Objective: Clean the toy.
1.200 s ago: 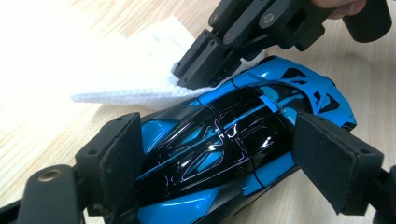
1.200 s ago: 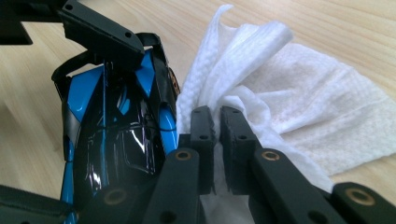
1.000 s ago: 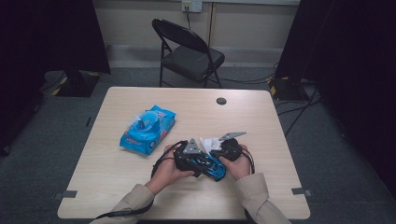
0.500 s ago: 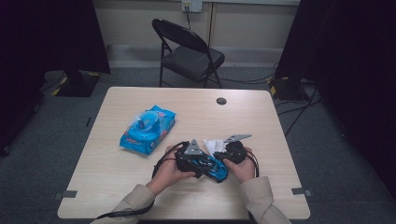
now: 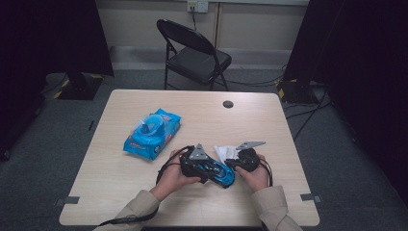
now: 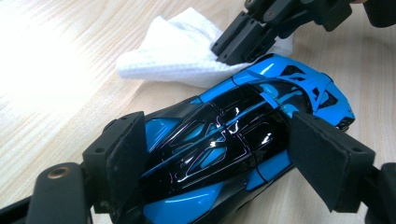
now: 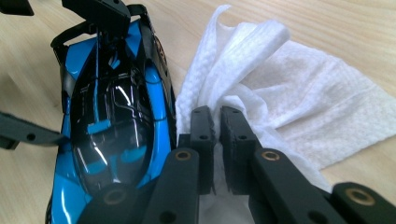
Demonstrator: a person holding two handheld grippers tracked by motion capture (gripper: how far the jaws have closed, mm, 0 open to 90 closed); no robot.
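A glossy blue and black toy car (image 5: 220,173) lies on the wooden table (image 5: 120,183) near the front edge. My left gripper (image 5: 211,169) is shut on it, one pad on each side of the car's body (image 6: 224,140). My right gripper (image 7: 218,119) is shut on a crumpled white wipe (image 7: 303,102). That wipe (image 6: 177,46) rests on the table against the car's side (image 7: 112,121). From the left gripper view, the right gripper (image 6: 238,39) holds the wipe just beyond the car's far end. A hand holds each gripper, and they meet over the car.
A blue pack of wet wipes (image 5: 153,133) lies at the table's left middle, its lid flipped up. A small black round cap (image 5: 228,104) sits near the far edge. A black folding chair (image 5: 197,57) stands behind the table.
My right gripper has slid a little to the right and nearer with the wipe, along the car. The left gripper and the car have kept still.
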